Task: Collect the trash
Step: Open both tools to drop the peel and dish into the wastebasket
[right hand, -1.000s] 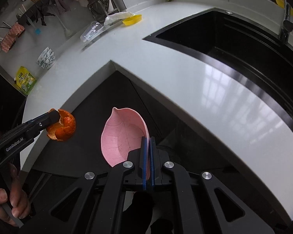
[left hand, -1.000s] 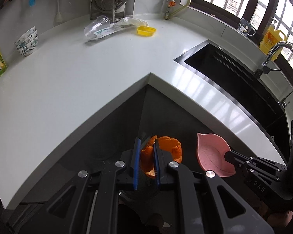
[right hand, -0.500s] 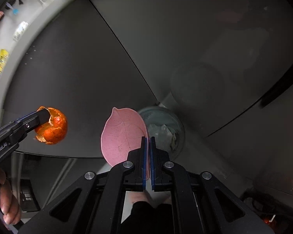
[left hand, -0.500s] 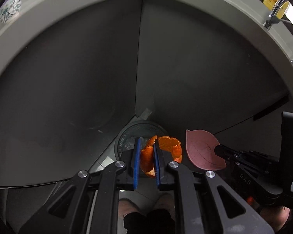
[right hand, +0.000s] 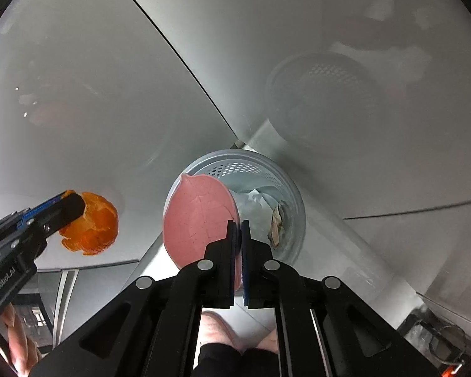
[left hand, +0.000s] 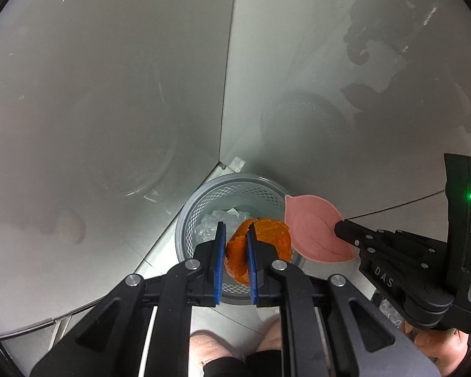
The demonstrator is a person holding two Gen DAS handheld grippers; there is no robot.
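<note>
An orange citrus peel (left hand: 260,245) is being gripped between the blue-padded jaws of the left gripper (left hand: 235,251), clamped tight on its torn edge, and it is being held directly above the round grey perforated plastic waste basket (left hand: 204,201) standing on the floor in the corner where two grey cabinet panels (left hand: 110,94) are meeting. White crumpled wrapping (left hand: 210,223) is being seen down inside the basket. Just to the right, a pink leaf-shaped shallow dish (left hand: 314,229) is being pinched by its rim in the right gripper (right hand: 238,242), whose jaws are closed on that thin edge. In the right wrist view the dish is being held tilted on edge over the left side of the basket's rim, with a scrap of brownish paper (right hand: 276,223) lying inside. The person's bare feet (left hand: 210,352) are being glimpsed on the pale floor tiles (left hand: 235,323) below.
</note>
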